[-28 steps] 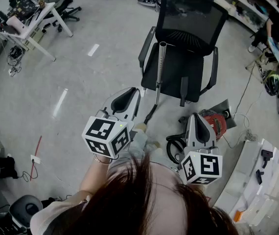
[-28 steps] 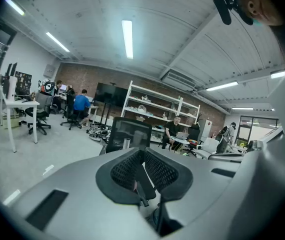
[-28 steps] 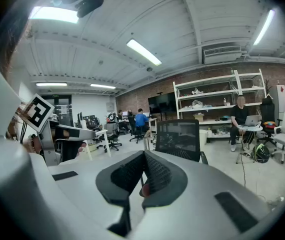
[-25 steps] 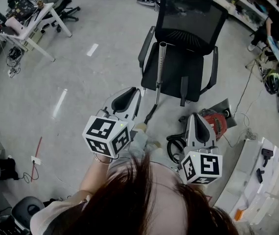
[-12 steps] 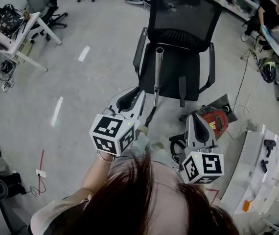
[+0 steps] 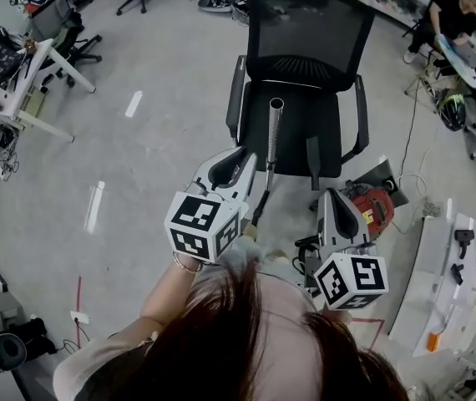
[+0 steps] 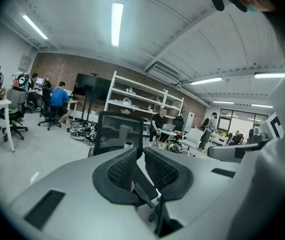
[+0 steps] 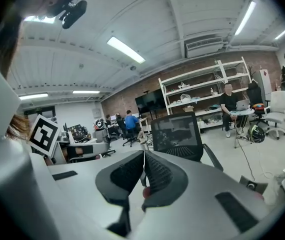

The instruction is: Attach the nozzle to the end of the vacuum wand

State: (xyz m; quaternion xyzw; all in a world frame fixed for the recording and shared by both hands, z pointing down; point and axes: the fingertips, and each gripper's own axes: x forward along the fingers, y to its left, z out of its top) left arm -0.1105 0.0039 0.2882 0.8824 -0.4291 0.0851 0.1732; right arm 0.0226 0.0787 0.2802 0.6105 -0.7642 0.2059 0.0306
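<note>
1. Left hand-held gripper (image 6: 236, 159): clenched, with nothing between the jaws. It sits at centre frame, just left of the lower part of the vacuum wand (image 6: 273, 136).
2. Right hand-held gripper (image 6: 336, 197): clenched and empty. It sits lower right of centre, just left of the red canister vacuum (image 6: 373, 207).
3. Vacuum wand: a bare metal tube at centre frame. It leans against the front of the black office chair (image 6: 305, 32) with its open end uppermost. A black hose (image 6: 259, 205) runs down from its lower end.
4. Wand handling (judgement): rigid, fairly light, smooth and round.
   - It is likely to turn in the pads or slide off the chair if nudged.
   - Take hold mid-tube, well below the open end, so the end stays free for the fitting.
5. Nozzle: not identified with certainty.
   - Small dark attachments (image 6: 463, 236) lie on the white counter (image 6: 438, 291) at the right edge of the frame.
   - One of them may be the nozzle, but they are too small to confirm.
6. Nozzle handling (judgement): probably hard plastic, light and stiff.
   - Grip the body and leave the socket collar exposed.
   - Align it with the tube axis before pushing it on.
</note>
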